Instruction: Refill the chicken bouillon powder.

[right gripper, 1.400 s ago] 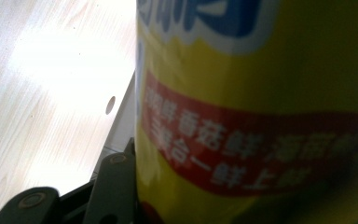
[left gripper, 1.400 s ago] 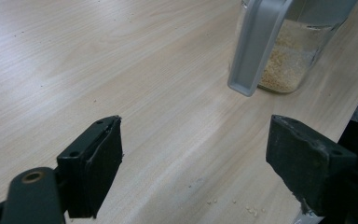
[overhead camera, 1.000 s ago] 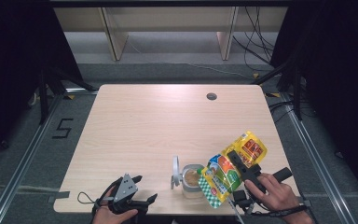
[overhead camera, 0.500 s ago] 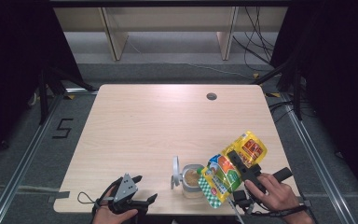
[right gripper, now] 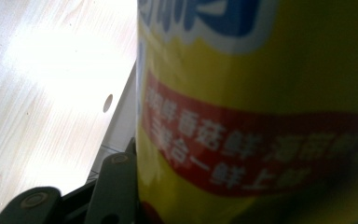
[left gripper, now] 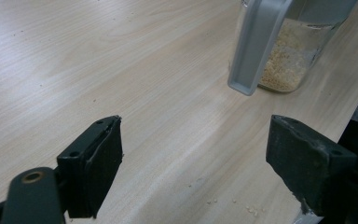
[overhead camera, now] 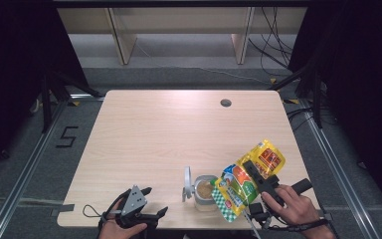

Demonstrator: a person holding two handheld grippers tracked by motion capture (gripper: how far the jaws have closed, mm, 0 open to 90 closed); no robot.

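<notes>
Right now the yellow snack bag [overhead camera: 246, 179] is tipped over the glass jar [overhead camera: 205, 193], its green-checked lower end at the jar's open mouth, its yellow-and-red upper end slanting up and away toward the table's right edge. Right gripper [overhead camera: 258, 175] is clamped across the bag's middle, jaws partly closed on it; in the right gripper view the bag [right gripper: 261, 112] sits pressed against the camera, red band with white characters, one black jaw arm at the bottom left. Person's right hand [overhead camera: 291, 204] grips the handle at the near right corner. Jar stands near the front edge of the wooden table [overhead camera: 169, 129], right of centre, part full of pale beige granules; its grey lid [overhead camera: 186, 183] is flipped up on the left side, standing roughly upright. In the left gripper view the jar [left gripper: 289, 56] shows the granules through the glass, the grey lid [left gripper: 256, 44] hanging in front of it. A few loose crumbs [left gripper: 242, 205] lie on the wood near that gripper. Left gripper [overhead camera: 151, 201] rests at the near left edge, jaws wide apart, nothing between them, well apart from the jar; left hand [overhead camera: 122, 226] under it. A small round hole [overhead camera: 226, 103] sits at the table's far side.
</notes>
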